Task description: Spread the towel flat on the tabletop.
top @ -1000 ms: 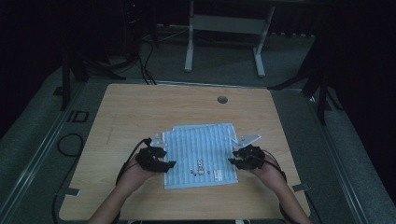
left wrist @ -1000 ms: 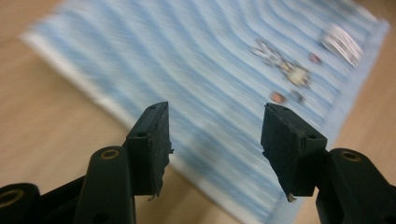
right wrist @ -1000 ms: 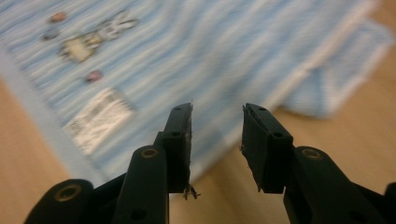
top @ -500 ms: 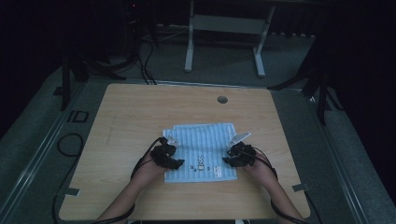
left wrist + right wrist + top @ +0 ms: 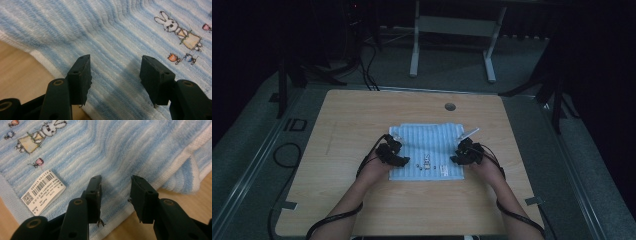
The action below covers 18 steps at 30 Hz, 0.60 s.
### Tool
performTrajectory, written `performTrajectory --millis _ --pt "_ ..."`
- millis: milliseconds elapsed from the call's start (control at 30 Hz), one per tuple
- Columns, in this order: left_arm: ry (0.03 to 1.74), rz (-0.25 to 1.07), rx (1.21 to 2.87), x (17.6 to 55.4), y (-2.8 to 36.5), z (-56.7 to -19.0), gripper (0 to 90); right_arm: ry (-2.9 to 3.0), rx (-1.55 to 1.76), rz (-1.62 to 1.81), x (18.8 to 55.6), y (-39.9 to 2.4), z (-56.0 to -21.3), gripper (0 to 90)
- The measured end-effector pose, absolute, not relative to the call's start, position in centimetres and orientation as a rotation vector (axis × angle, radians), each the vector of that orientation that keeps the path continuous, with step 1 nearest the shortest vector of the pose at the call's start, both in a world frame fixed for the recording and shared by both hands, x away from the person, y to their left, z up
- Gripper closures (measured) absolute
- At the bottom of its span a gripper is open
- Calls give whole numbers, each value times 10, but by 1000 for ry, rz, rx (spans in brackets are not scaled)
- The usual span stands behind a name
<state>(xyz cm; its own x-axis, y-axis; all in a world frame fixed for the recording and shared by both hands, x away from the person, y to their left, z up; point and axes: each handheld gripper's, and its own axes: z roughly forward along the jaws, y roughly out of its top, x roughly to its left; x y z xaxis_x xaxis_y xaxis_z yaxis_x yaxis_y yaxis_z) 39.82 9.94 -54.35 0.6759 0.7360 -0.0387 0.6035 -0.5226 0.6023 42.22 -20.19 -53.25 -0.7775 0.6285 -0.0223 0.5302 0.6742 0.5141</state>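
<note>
- Two claws work a blue striped towel [image 5: 428, 150] lying mid-counter [image 5: 362, 115], folded, its rabbit print [image 5: 178, 32] facing up.
- Left claw [image 5: 398, 159], at the towel's left edge: jaws apart, nothing between them.
- Right claw [image 5: 460, 157], at the towel's right edge past the paper label [image 5: 42, 191]: jaws apart over the hem, empty.
- Risk, as I judge it: closing now could pinch one layer, so the fold drags crooked.

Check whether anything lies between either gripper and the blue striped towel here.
Nothing visible does. The left gripper and right gripper both hang with jaws apart right over the towel, bare cloth showing between them. The paper tag lies off to the side of the right jaws.
</note>
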Motion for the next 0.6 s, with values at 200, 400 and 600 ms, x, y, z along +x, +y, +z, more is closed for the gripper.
performTrajectory --millis 200,400,600 --pt "1068 276 2273 410 101 -543 415 2691 974 716 433 -201 -532 591" --pt "946 226 2272 375 113 -526 389 2713 876 761 407 -205 -524 554" --pt "841 221 2327 345 118 -529 352 2745 770 831 364 -216 -522 563"
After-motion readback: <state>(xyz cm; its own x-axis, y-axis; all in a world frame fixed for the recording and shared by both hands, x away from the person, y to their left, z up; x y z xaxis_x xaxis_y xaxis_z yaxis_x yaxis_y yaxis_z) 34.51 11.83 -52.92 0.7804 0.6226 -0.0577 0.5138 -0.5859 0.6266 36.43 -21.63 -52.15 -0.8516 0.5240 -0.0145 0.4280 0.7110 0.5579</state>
